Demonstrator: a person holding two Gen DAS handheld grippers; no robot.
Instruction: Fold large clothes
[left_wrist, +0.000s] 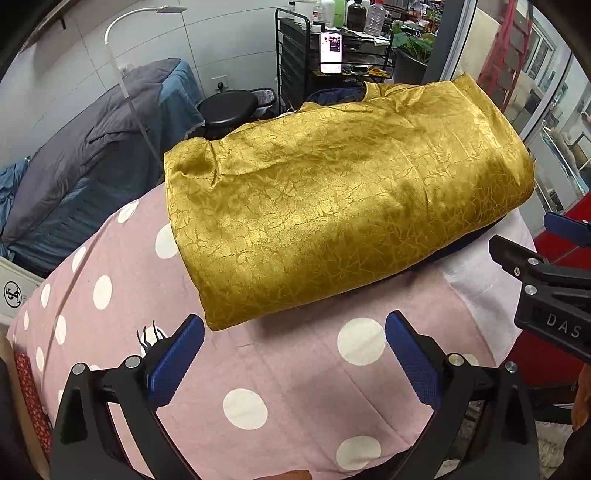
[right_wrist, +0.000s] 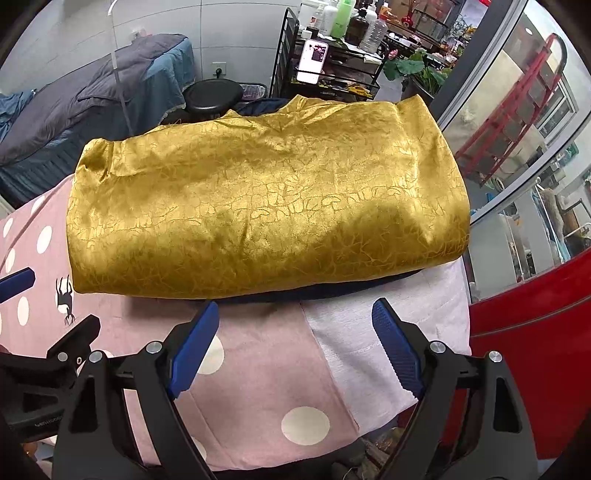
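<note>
1. A big shiny gold garment (left_wrist: 343, 195) lies folded into a thick bundle on the tabletop (left_wrist: 295, 369).
2. The tabletop wears a pink cover with white dots (right_wrist: 266, 387), and a plain pale cloth (right_wrist: 369, 332) lies on its right part.
3. The gold garment sits on the far half of the tabletop, and its near edge rests on the pink cover.
4. A dark blue cloth (right_wrist: 295, 291) peeks out from under the near edge of the gold garment.
5. The left tongs (left_wrist: 294, 332) hang over the pink cover, just in front of the garment's near left corner.
6. Their two blue pads are spread wide apart and nothing is between them.
7. The right tongs (right_wrist: 293, 319) hang over the spot where the pink cover meets the pale cloth, close to the garment's near edge.
8. Their blue pads are spread wide too, and they pinch nothing.
9. No pad touches the gold garment.
10. Each camera sees the other tongs at the side of its picture.
11. Behind the tabletop stand a black round stool (left_wrist: 227, 107) and a black rack (left_wrist: 295, 66) full of bottles.
12. A phone (right_wrist: 313, 61) with a lit screen leans on the rack.
13. A bed with grey and blue covers (left_wrist: 92, 147) is far off to the left.
</note>
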